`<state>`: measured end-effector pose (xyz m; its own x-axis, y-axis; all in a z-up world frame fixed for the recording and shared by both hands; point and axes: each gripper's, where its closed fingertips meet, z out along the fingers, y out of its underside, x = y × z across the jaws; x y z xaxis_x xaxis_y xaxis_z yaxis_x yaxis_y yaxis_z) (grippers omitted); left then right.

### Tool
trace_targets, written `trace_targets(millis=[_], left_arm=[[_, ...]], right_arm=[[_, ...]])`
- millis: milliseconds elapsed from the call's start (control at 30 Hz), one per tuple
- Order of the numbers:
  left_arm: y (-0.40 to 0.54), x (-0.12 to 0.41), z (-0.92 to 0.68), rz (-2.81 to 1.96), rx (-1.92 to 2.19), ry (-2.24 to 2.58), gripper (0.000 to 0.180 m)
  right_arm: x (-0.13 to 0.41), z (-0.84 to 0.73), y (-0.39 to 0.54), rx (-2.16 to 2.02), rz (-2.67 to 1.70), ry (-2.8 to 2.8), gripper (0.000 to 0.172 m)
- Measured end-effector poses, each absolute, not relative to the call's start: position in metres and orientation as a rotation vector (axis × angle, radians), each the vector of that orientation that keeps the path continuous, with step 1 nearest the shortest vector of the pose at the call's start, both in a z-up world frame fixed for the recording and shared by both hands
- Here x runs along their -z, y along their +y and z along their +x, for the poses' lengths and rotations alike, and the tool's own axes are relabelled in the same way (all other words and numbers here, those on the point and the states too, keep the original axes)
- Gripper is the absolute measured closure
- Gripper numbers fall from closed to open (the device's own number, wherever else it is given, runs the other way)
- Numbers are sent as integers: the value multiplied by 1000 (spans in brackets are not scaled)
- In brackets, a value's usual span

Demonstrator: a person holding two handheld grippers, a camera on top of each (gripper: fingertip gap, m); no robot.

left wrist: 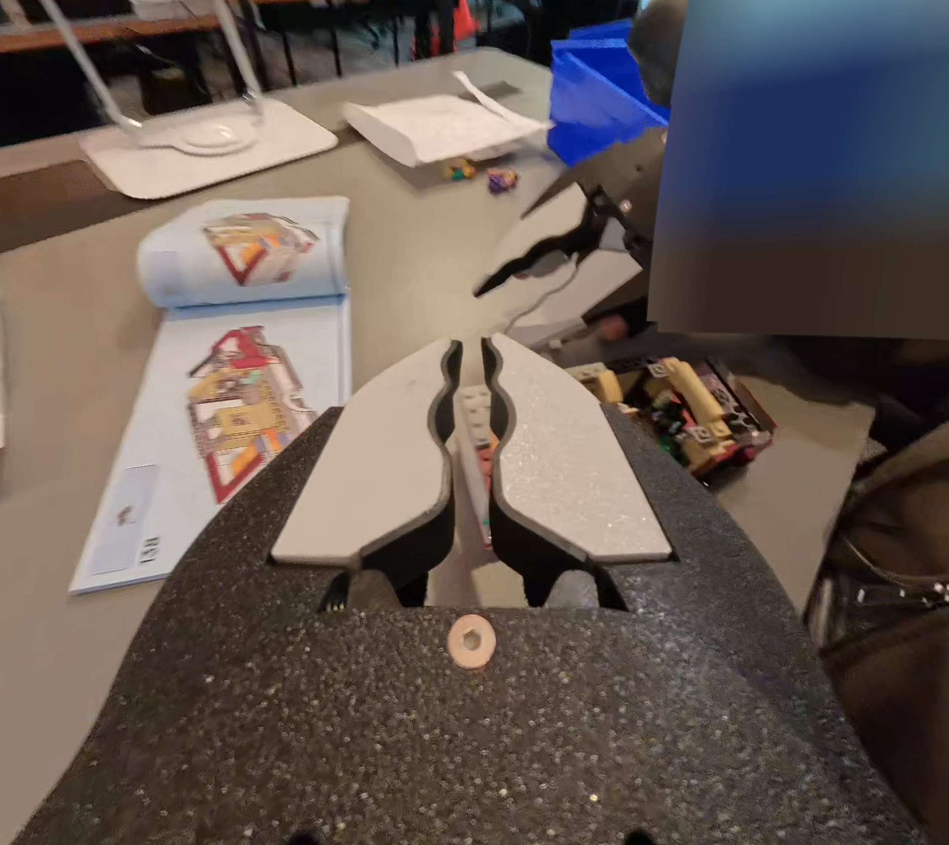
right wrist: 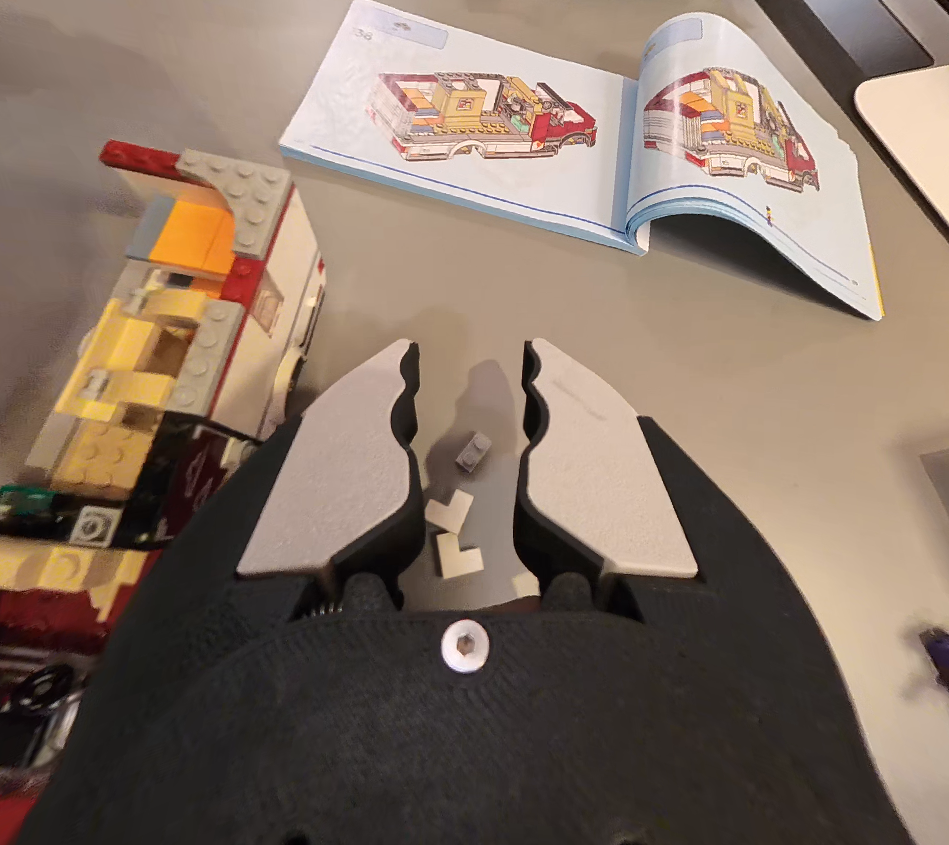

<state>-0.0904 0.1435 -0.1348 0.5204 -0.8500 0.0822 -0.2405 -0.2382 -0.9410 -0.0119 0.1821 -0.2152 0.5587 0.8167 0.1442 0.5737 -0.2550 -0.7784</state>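
The left hand-held gripper (left wrist: 472, 347) has its jaws close together, with only a narrow slot between the fingertips. Through this slot I see a light grey studded plate (left wrist: 475, 409) of the brick model (left wrist: 688, 414), which lies below on the grey surface (left wrist: 411, 255); whether the pads press on the plate, I cannot tell. The model continues to the right of this gripper, with tan, dark and red parts. To the left of the gripper lies an open instruction booklet (left wrist: 246, 358) with pale blue pages. Farther away there are a white lamp base (left wrist: 205, 152), a white paper bag (left wrist: 441, 127), a blue bin (left wrist: 595, 101) and two small coloured pieces (left wrist: 480, 173). The right hand-held gripper (right wrist: 470, 353) is wide open and holds nothing. It hovers over the surface, and between its fingers, lying on the surface and apart from the pads, there is a small grey brick (right wrist: 472, 450). Nearer to the gripper body lie two cream L-shaped pieces (right wrist: 452, 532). The model, here with its orange, yellow, grey and white parts, stands just beside the left finger of this gripper. The booklet lies well beyond the fingertips, and the paper bag is behind it.
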Motion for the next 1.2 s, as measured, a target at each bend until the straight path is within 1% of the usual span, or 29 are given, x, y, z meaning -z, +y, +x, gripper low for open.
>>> trace_targets(millis=[200, 467, 933, 1200], left_arm=[[115, 168, -52, -1922, 698, 1114, 170], [110, 165, -45, -1946, 659, 1103, 163], [104, 180, -46, -2044, 620, 1157, 164], [101, 184, -47, -2088, 595, 1162, 168]], right_arm=[[206, -10, 166, -372, -1906, -1145, 133], [207, -2, 155, -381, -1897, -1149, 134], [191, -11, 138, -538, -1905, -1121, 139], [178, -18, 117, -683, -1850, -1172, 140]])
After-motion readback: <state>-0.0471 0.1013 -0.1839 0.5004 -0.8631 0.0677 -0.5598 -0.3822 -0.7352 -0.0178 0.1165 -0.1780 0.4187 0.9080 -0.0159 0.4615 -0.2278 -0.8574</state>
